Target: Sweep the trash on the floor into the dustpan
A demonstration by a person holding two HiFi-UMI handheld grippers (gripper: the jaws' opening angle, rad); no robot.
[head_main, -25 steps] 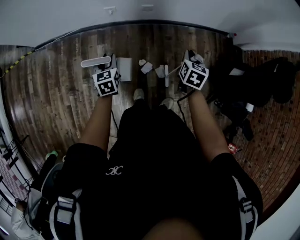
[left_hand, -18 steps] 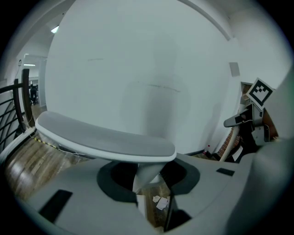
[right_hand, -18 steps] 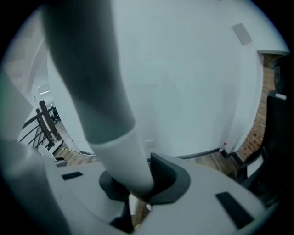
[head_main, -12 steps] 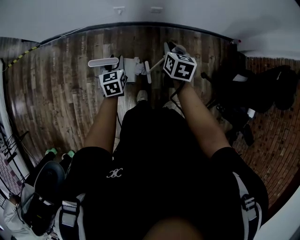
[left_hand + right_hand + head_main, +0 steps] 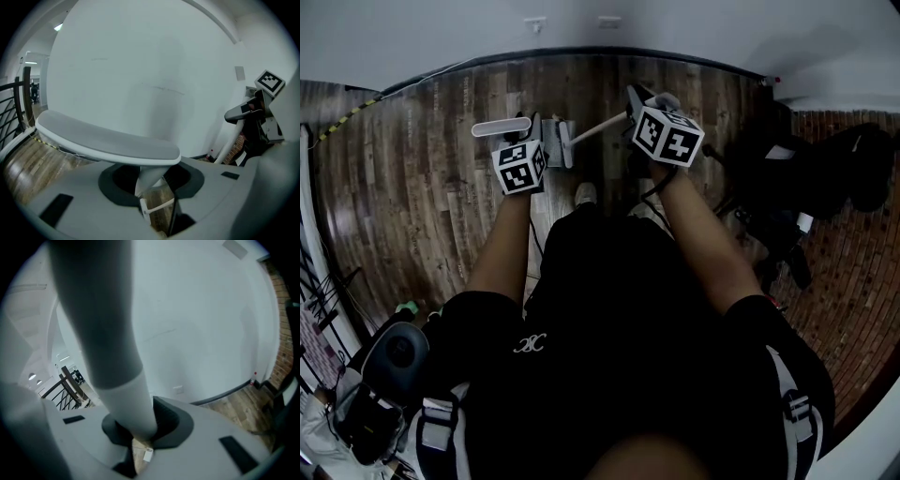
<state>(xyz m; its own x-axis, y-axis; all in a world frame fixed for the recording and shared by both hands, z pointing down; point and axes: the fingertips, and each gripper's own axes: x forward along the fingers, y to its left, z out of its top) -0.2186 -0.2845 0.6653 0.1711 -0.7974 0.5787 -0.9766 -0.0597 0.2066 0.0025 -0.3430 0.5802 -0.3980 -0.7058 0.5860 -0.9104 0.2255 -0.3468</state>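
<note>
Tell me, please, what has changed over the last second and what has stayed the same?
The right gripper swung the broom leftward, so its head now sits against the dustpan. The paper scraps that lay loose between them no longer show on the bare floor. The left gripper stayed shut on the dustpan's handle in about the same place, and the right stayed shut on the broom.

- Dark wood-plank floor [image 5: 422, 187]; brick-patterned floor [image 5: 853, 281] at right.
- On the planks: dustpan [image 5: 555, 142] near the wall, striped cable [image 5: 342, 114].
- On the bricks: black bags [image 5: 825, 173].

Part of dustpan [image 5: 557, 142] behind left gripper [image 5: 525, 127]
</note>
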